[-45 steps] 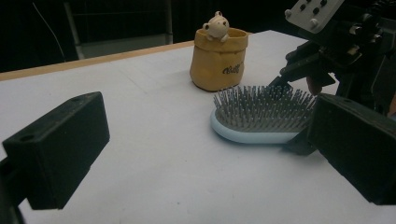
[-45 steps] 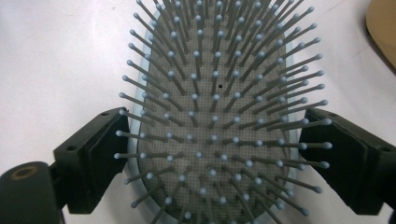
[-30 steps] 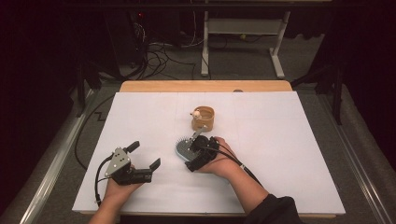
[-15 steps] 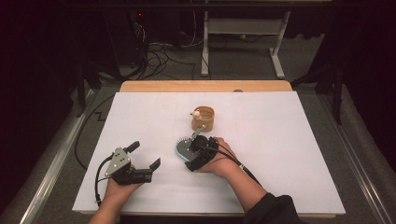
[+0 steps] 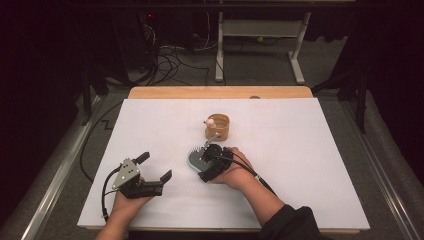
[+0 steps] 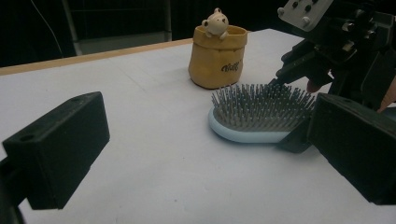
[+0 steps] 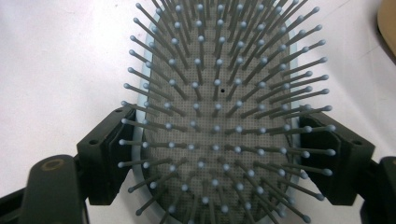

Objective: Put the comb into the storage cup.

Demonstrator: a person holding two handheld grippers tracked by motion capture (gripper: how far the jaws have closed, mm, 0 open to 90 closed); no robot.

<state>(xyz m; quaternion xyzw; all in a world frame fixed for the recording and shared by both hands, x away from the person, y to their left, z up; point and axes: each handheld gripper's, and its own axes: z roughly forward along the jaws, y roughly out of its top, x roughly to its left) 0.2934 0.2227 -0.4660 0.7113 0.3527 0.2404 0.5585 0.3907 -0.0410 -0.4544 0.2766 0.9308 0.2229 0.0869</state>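
On the white tabletop (image 5: 300,165), the hairbrush (image 5: 196,157) lies bristles up just in front of the little yellow pot (image 5: 218,127). The right claw (image 5: 204,162) has just been closing and now pinches its head by both edges, ready to lift. The left claw (image 5: 155,167) waits nearby, wide open and empty.

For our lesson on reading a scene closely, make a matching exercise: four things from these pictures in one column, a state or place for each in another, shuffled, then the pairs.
1 hairbrush
2 pouch
3 left gripper
4 right gripper

A jaws open, holding nothing
B bristles up on the white table
C clamped on the brush head's sides
D upright, bear figure on its rim

Pairs: 1-B, 2-D, 3-A, 4-C
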